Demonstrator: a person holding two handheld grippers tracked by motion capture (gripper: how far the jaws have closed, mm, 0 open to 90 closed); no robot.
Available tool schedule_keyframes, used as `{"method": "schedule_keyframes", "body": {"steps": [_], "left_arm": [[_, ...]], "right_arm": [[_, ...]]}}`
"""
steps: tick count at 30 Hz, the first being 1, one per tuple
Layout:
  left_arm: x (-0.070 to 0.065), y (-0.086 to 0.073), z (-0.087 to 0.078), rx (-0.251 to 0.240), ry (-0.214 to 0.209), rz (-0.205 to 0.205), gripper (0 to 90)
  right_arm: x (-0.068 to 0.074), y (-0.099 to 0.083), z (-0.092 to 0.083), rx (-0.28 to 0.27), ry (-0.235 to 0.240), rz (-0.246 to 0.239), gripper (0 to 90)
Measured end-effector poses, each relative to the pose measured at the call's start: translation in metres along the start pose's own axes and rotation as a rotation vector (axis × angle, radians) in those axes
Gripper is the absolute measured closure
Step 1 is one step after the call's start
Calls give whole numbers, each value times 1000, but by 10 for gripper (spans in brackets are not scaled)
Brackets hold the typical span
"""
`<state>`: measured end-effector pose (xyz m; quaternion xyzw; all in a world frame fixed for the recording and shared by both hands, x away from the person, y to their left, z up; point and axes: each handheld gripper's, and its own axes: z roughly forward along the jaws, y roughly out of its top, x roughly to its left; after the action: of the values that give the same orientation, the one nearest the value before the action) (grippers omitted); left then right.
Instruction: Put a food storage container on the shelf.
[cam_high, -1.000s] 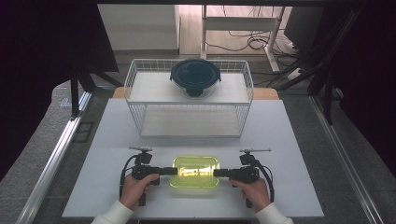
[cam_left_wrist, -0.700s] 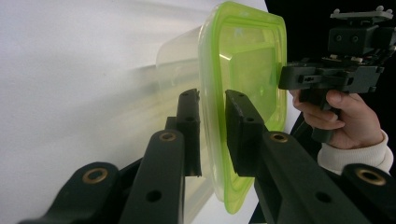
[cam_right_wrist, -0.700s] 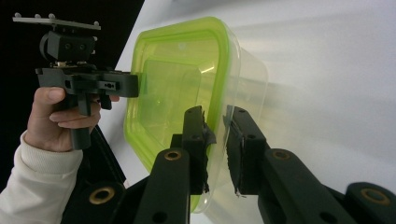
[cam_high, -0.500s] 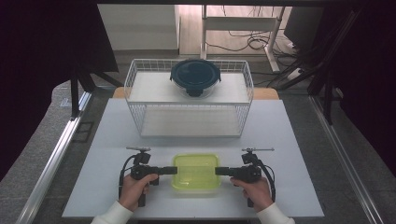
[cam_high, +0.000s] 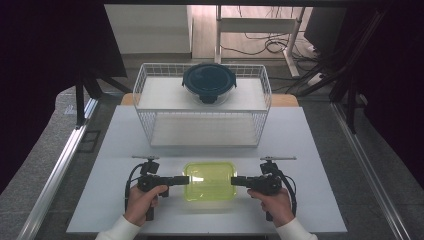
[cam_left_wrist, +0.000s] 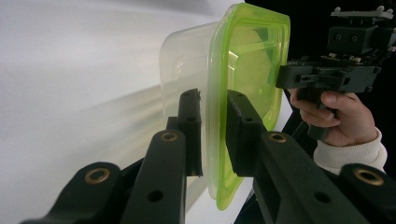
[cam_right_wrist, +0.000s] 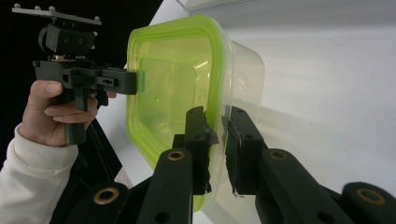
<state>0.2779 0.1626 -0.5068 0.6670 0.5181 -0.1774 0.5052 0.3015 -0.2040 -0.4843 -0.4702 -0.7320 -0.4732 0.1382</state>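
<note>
A clear plastic container with a yellow-green lid (cam_high: 210, 181) lies near the front edge of the white table. My left gripper (cam_high: 186, 180) meets its left end and my right gripper (cam_high: 233, 181) its right end, each held in a hand. In the left gripper view the lid's rim (cam_left_wrist: 219, 140) stands between the two black jaws of the left gripper (cam_left_wrist: 215, 109), clamped. The right gripper view shows the rim (cam_right_wrist: 215, 84) pinched the same way by the right gripper (cam_right_wrist: 215, 123), whose jaws have just been closing on it. Each view also catches the other gripper across the lid.
A white wire basket (cam_high: 150, 125) stands across the middle of the table. On its upper shelf sits a round dark blue lidded container (cam_high: 209, 82). Bare table (cam_high: 310, 150) flanks the basket. Metal rails run along both table sides, and cables lie on the floor behind.
Both hands stay at the container's ends. A bright glare on the lid a second ago has faded. The container has not visibly shifted.
</note>
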Motion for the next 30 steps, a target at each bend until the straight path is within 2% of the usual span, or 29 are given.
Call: {"method": "schedule_keyframes", "body": {"steps": [4,9,13,17,30], "left_arm": [[-3,2,-2,-2,7,12,781],[-12,13,-9,-12,26,51,783],[-15,20,-16,-28,24,67,787],[-18,25,-23,-41,7,63,788],[-43,47,-36,-65,32,124,790]], "right_arm": [[3,2,-1,-3,1,-15,788],[9,9,-4,-20,3,-30,790],[19,17,-5,-41,-7,-65,790],[29,26,-8,-52,-8,-97,789],[47,46,-21,-92,-11,-144,790]]}}
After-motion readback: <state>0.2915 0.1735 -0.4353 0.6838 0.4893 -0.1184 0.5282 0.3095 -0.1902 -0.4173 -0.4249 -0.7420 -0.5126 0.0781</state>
